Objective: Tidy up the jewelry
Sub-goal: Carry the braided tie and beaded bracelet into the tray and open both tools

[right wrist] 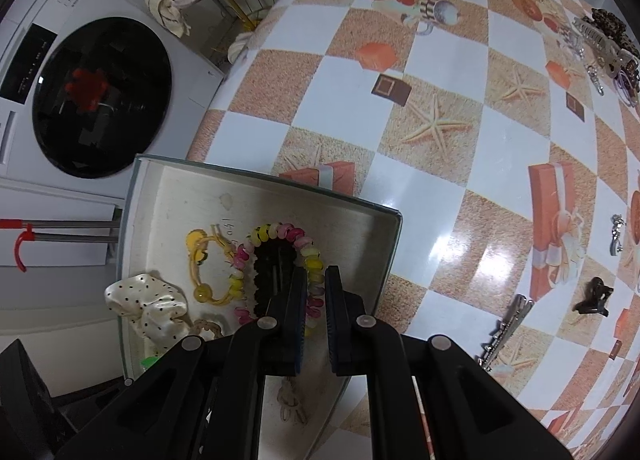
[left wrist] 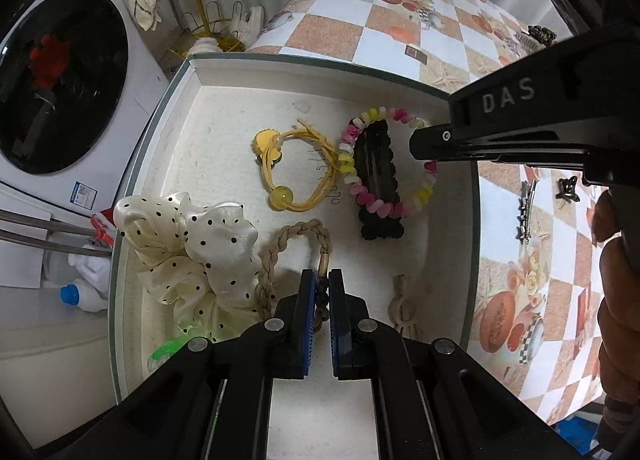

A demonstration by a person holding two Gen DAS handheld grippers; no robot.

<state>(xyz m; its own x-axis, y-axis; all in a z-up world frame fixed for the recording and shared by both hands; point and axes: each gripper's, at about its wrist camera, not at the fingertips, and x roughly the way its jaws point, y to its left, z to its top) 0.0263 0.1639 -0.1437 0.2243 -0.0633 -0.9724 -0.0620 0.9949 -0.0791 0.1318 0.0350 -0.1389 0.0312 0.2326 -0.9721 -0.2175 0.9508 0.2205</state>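
Note:
A shallow white box [left wrist: 192,108] lies on the checkered table. In it are a polka-dot scrunchie [left wrist: 192,244], a yellow hair tie [left wrist: 296,168], a pink-and-yellow beaded bracelet [left wrist: 348,156] around a black hair clip [left wrist: 378,188], and a braided tan rope bracelet [left wrist: 280,252]. My left gripper [left wrist: 323,280] is shut on the rope bracelet's clasp end. My right gripper [right wrist: 316,280] is shut on the right side of the beaded bracelet [right wrist: 280,232] over the box [right wrist: 384,252]; it also shows in the left wrist view [left wrist: 424,148].
Loose on the table right of the box: a silver clip [right wrist: 504,328], a small black claw clip [right wrist: 592,296], another silver piece [right wrist: 616,232], and a pile of clips at the far corner [right wrist: 604,40]. A washing machine [left wrist: 56,80] and a yellow rack [left wrist: 204,12] stand beyond the table's left edge.

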